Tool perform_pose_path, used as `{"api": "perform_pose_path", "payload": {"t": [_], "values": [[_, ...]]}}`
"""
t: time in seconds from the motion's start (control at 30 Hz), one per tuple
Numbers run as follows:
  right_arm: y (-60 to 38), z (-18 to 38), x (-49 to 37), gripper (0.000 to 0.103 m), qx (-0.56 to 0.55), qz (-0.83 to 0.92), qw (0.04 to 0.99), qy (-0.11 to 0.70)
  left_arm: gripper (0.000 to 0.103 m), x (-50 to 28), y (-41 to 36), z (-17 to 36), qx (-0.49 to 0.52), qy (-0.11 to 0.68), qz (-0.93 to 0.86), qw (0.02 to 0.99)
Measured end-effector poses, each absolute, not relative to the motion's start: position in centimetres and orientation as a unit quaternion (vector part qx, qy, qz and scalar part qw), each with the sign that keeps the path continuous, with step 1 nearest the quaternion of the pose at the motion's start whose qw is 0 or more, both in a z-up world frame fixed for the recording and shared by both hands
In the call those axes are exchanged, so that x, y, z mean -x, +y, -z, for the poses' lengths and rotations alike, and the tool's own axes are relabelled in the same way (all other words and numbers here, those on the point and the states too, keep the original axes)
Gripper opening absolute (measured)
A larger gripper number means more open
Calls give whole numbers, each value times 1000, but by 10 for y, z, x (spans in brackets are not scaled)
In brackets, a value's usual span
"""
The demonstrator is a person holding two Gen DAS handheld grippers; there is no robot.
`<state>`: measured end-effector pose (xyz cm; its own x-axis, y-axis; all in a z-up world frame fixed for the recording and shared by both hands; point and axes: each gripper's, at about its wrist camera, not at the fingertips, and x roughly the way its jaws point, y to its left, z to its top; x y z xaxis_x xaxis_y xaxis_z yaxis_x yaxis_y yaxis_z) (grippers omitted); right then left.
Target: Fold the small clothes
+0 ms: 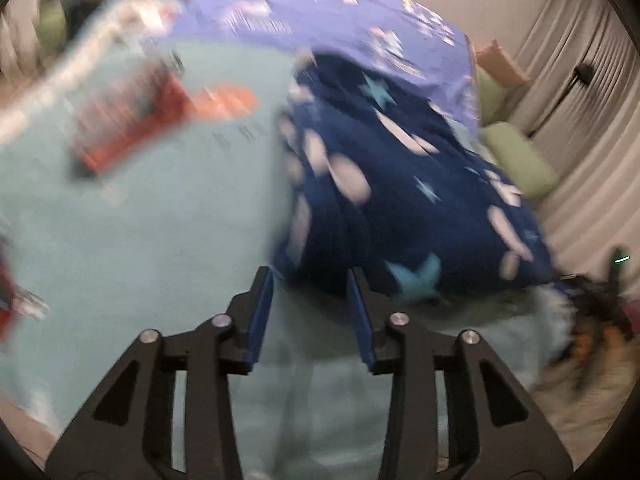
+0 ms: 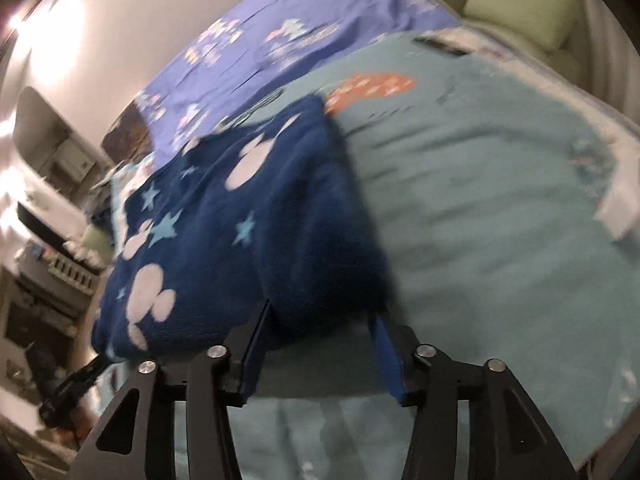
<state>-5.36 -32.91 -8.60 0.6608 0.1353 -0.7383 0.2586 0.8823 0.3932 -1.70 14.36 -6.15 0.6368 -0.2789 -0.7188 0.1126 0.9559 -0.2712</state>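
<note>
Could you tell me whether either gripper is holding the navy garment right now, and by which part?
Neither: the left gripper and right gripper stand open and empty, just short of the navy garment.

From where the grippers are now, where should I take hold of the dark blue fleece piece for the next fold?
Judging by how it lies, take the dark blue fleece piece by its near edge, coming in low from the front. That edge bulges thick and rounded on the light teal blanket, just ahead of the open right hand-held gripper, so the fingers can straddle it. Blur hides finer detail.

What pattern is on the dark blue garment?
White mouse heads and light blue stars on the garment, clearest in the right wrist view.
</note>
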Motion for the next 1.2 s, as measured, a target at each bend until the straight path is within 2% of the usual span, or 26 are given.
{"api": "perform_pose_path", "payload": {"t": [0.1,0.23,0.43,0.5,0.57,0.7,0.9,1.2], "values": [[-326,60,57,56,-177,95,909,365,50,19,145,34,61,352,81,931],[-290,35,39,56,-162,19,930,330,52,-3,121,13,43,297,111,947],[-204,41,-8,56,-134,-125,920,347,52,-45,68,50,10,344,145,928],[-185,59,-22,56,-108,-134,910,377,52,-54,62,76,-19,377,113,919],[-176,86,-33,56,-86,-121,897,417,54,-50,67,89,-24,364,111,925],[-188,93,-29,56,-108,-134,895,412,54,-40,66,82,-32,353,112,928],[-198,53,-51,56,-82,-105,909,394,56,-56,69,61,-20,353,118,928],[-197,39,-133,58,-75,-85,913,393,59,-106,59,37,-28,327,130,935]]}}
